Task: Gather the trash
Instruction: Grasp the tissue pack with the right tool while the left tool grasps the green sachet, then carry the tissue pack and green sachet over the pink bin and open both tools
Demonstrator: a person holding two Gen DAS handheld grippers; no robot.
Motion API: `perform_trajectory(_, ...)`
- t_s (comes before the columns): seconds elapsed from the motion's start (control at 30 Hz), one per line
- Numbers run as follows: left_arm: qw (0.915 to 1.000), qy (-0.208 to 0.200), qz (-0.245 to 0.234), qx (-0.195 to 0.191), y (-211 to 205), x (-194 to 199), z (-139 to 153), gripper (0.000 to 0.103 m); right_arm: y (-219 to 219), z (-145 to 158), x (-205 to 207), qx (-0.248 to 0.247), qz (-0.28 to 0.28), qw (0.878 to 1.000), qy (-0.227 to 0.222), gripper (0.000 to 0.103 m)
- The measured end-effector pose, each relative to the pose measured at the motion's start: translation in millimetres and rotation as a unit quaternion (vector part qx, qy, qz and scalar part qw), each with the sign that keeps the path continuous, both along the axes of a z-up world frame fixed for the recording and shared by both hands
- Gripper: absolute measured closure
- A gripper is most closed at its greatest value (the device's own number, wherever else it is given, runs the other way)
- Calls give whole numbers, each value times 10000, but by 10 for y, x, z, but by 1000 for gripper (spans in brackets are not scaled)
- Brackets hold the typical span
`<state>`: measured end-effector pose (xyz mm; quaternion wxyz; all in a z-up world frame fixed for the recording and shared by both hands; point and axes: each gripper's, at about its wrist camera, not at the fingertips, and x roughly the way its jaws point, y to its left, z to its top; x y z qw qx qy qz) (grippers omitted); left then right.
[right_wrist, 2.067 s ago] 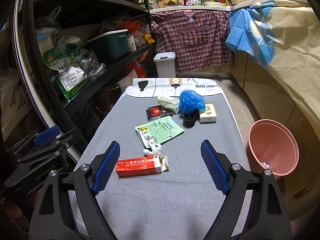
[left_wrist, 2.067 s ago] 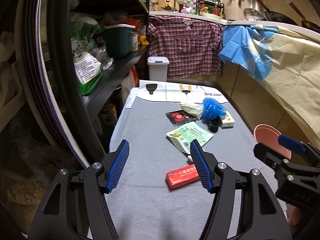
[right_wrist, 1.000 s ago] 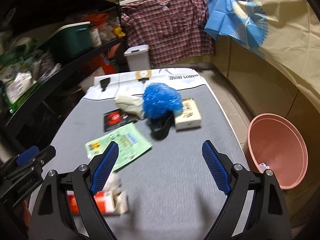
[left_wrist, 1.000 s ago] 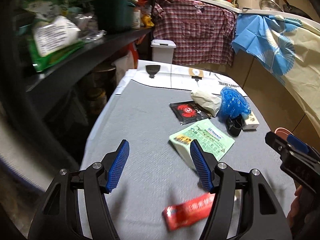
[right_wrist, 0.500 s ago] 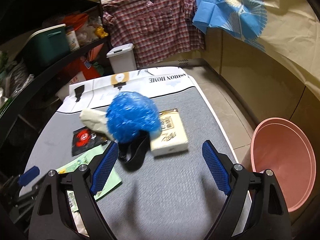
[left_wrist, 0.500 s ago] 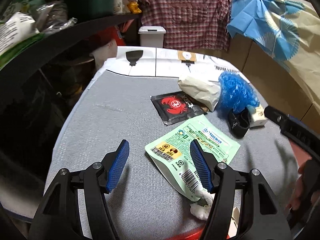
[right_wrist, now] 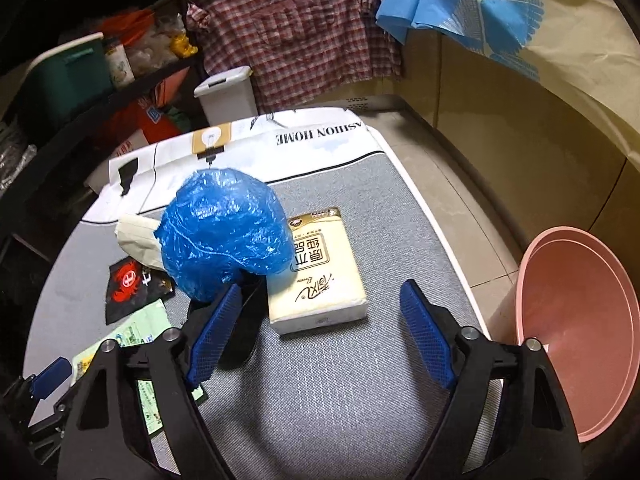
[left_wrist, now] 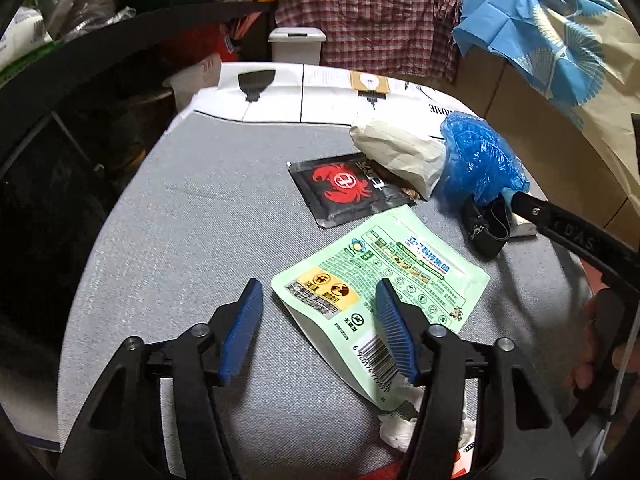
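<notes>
Here the left gripper [left_wrist: 318, 326] hovers with jaws spread over the green pouch [left_wrist: 380, 276] on the grey table [left_wrist: 180, 240], while the right gripper [right_wrist: 320, 330], likewise spread and empty-handed, faces the tissue pack [right_wrist: 320, 276] beside the blue plastic bag [right_wrist: 222, 232].

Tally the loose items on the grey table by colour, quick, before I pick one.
Blue: 1, plastic wad
Green: 1, pouch
Black: 2, crab sachet, small black item
Cream or white: 3, tissue pack, paper bag, crumpled tissue
Red: 1, box edge
Total: 8
</notes>
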<state>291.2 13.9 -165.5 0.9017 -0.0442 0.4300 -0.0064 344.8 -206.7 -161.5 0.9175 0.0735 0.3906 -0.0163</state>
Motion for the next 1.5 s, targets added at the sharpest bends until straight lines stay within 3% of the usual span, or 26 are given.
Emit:
perform_trajectory(0.2, 10000, 26, -8, -76, 5, 20, -19, 56, 8, -107, 73, -1, -6, 9997, 239, 33)
perform_trajectory(0.3, 9999, -94, -80, -71, -9, 1, -3, 69, -17, -133, 78, 111, -21, 9995, 308, 48)
perform_trajectory(0.43, 9994, -324, -86, -92, 1, -48, 55, 85, -7, -131, 58, 85, -6, 9996, 285, 49)
perform_trajectory(0.5, 9991, -401, -65, -135, 35, -60, 100, 102, -11, -124, 37, 75, -35, 9996, 262, 49)
perform_trajectory(0.53, 9990, -418, -70, -141, 49, -65, 118, 103, -22, -119, 26, 65, -58, 9997, 246, 49)
perform_trajectory(0.7, 9985, -535, -20, -151, 97, -123, 187, 103, -118, -89, -25, 112, -155, 9995, 253, 49)
perform_trajectory(0.9, 9976, -144, -109, -663, 138, -133, 151, 103, -206, -78, -116, 140, -242, 9991, 312, 49)
perform_trajectory(1.03, 9969, -137, -160, -756, 90, -173, 122, 83, -216, -70, -145, 124, -235, 9992, 313, 49)
perform_trajectory(1.13, 9968, -119, -200, -764, 48, -171, 102, 77, -215, -71, -155, 110, -247, 9992, 304, 49)
perform_trajectory(1.43, 9968, 152, -342, -705, -112, -119, -3, 78, -309, -82, -263, 22, -223, 9993, 301, 49)
perform_trajectory(1.5, 9968, 144, -387, -687, -141, -124, -8, 84, -334, -91, -283, -21, -206, 9993, 300, 49)
